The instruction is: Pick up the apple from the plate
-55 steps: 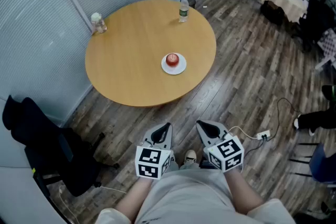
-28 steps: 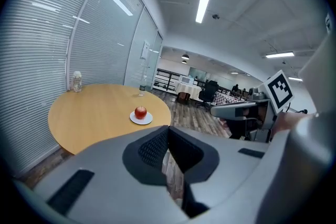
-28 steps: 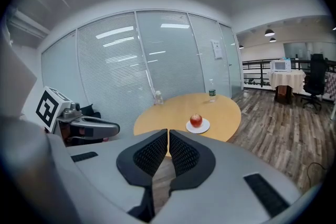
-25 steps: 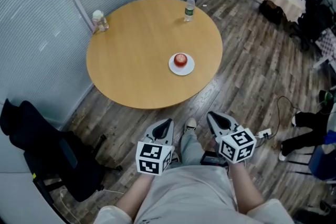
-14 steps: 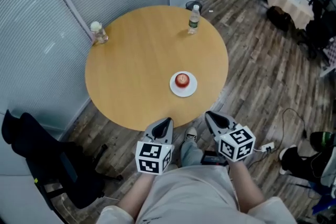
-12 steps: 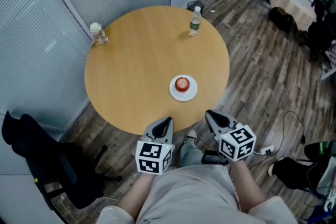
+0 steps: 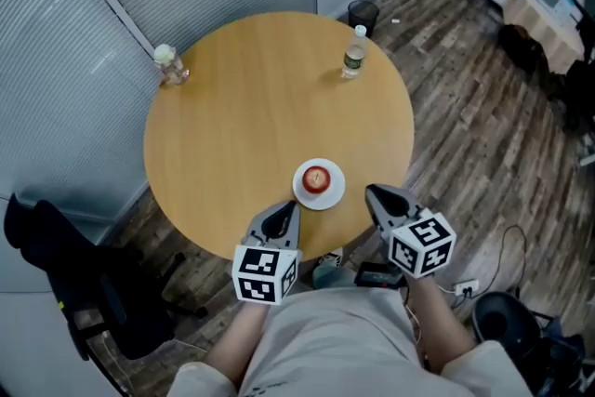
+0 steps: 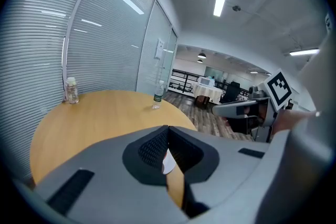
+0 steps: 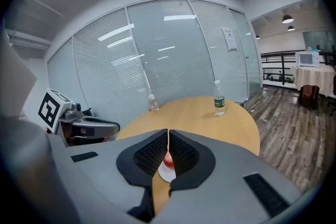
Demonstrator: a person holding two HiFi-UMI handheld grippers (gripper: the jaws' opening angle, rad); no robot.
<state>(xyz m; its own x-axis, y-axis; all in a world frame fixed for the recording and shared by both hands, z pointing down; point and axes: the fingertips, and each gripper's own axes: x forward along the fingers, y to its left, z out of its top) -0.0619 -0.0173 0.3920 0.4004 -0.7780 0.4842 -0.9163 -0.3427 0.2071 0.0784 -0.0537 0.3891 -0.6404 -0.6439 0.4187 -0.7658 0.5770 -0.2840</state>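
2 grippers were held out in front of the person at the near edge of the round wooden table [image 7: 232, 107], each with its jaws clenched together on nothing. The left gripper [image 7: 284, 215] hung over the table's near rim, and the right gripper [image 7: 373, 193] sat beside the rim further right. Between their tips and a little beyond them lay the red apple [image 7: 316, 178], resting in the middle of a small white plate [image 7: 333, 194] on the near-right part of the tabletop, apart from both grippers. Through the right gripper view the apple peeped out just past the closed jaw tips. Across the table, 1 water bottle [image 7: 352, 53] with a green label stood at the far-right edge and 1 small clear jar [image 7: 168, 64] at the far-left edge, well apart from the plate. A dark bin [image 7: 363, 14] stood on the floor beyond the bottle.
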